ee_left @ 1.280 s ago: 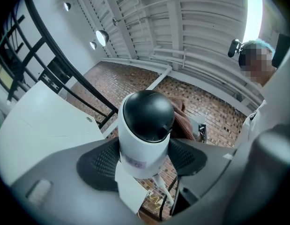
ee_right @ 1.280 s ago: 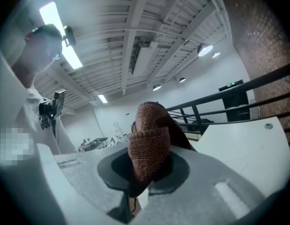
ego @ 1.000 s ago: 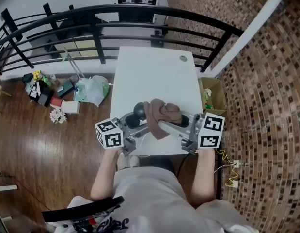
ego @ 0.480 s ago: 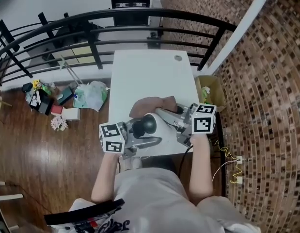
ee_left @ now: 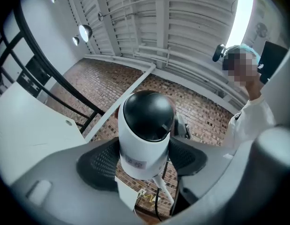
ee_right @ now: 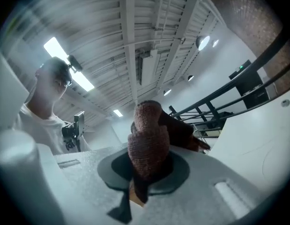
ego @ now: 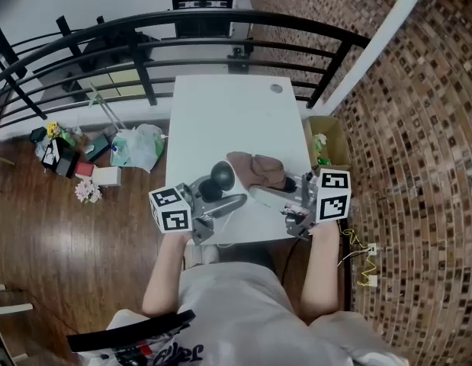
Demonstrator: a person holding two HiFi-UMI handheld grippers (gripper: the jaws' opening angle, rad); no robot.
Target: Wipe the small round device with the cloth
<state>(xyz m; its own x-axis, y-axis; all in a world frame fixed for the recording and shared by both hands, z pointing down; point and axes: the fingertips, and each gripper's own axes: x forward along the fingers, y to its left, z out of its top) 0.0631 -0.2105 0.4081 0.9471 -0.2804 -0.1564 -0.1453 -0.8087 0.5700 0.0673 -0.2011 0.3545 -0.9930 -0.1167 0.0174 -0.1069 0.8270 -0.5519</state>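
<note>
The left gripper (ego: 219, 191) held the device (ego: 220, 175) above the near half of the table (ego: 228, 113). In the left gripper view the two dark pads pressed on either side of the device's (ee_left: 145, 135) white body, so the left gripper (ee_left: 145, 159) was clamped on it, with the black dome end pointing away from the jaws. A thin white cable (ee_left: 161, 198) hung from the device's underside.

The right gripper (ego: 271, 189) came in from the right, jaws closed on the cloth (ego: 258, 170). In its own view, the brown knit cloth (ee_right: 147, 144) was pinched between the pads of the right gripper (ee_right: 142, 168), bunched into a roll that rose past the tips, with a loose fold trailing to the right.

From the head view the cloth lay just right of the device, its left edge very close to the dome; whether the two touched could not be told from that angle.

A black railing (ego: 144, 48) ran along the far edge of the table. A brick wall (ego: 419, 128) stood on the right, and an open box (ego: 327, 145) sat on the floor between it and the table.
</note>
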